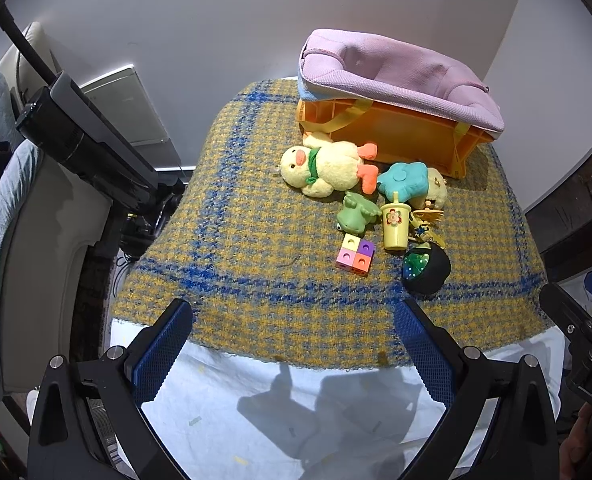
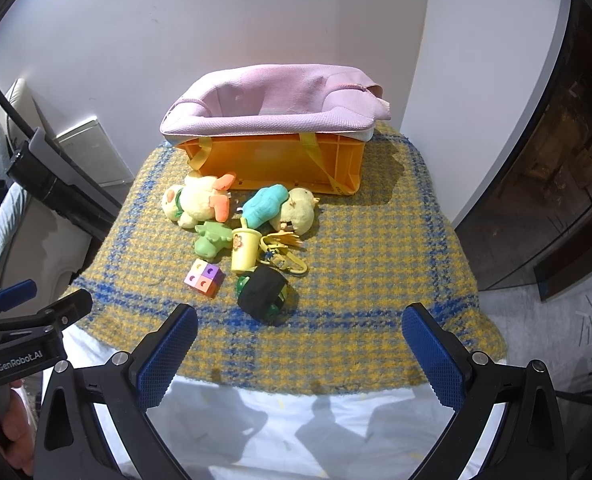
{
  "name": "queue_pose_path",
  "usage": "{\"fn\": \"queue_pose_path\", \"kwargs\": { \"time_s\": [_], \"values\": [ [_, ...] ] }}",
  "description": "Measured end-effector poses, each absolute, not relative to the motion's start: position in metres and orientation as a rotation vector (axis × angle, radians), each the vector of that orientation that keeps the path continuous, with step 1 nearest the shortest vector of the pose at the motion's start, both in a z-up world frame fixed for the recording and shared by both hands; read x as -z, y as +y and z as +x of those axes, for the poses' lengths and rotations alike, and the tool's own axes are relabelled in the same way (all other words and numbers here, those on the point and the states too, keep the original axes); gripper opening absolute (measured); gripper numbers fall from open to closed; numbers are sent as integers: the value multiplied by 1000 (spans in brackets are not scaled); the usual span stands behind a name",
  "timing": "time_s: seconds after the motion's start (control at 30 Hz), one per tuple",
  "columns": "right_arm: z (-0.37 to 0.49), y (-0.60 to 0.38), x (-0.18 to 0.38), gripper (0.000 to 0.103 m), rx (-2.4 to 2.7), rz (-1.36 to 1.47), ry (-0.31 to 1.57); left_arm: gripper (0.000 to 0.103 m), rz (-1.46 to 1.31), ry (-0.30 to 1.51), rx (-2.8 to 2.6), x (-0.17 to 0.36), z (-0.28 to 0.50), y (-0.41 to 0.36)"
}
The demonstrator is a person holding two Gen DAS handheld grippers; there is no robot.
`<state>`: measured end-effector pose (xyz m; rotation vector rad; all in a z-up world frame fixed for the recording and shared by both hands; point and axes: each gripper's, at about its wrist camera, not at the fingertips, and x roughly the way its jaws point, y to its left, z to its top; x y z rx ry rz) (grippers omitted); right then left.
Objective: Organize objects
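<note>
We hover both grippers, left (image 1: 292, 328) and right (image 2: 299, 332), jaws spread wide and empty, over the near edge of the tabletop (image 2: 375, 240). Beyond lie the block cube (image 2: 202, 278), black-banded ball (image 2: 262, 290), yellow cup (image 2: 244, 250) and plush duck (image 2: 198, 202). Farthest, the orange basket (image 2: 280, 160) awaits; we judge nothing sorted, a first grasp due.

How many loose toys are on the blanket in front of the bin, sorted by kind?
Plush toys: 2, a duck and a chick with a teal flower
Plastic toys: 4, a green frog, a yellow cup, a block cube, a yellow keychain
Balls: 1, the black and green ball
Total: 7
</note>
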<state>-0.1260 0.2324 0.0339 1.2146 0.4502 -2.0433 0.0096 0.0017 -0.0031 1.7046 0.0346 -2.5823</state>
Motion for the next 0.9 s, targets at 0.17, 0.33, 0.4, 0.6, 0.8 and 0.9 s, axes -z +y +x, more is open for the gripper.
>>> {"fn": "queue_pose_path", "kwargs": {
  "time_s": [0.17, 0.33, 0.4, 0.6, 0.8, 0.9],
  "values": [
    [-127, 232, -34, 102, 2041, 1215, 448, 103, 1659, 4, 2604, -1, 12, 4],
    [-127, 232, -34, 102, 2021, 1209, 447, 103, 1661, -3, 2609, 0, 13, 5],
    [-127, 232, -34, 102, 2021, 1208, 445, 103, 1660, 8, 2602, 0, 12, 4],
    [-126, 231, -31, 102, 2009, 1207, 445, 103, 1648, 12, 2611, 3, 13, 3],
    [-128, 230, -25, 102, 2027, 1180, 451, 103, 1626, 24, 2630, 6, 13, 3],
    [-128, 228, -20, 102, 2027, 1180, 452, 103, 1615, 12, 2633, 9, 11, 3]
  ]
}}
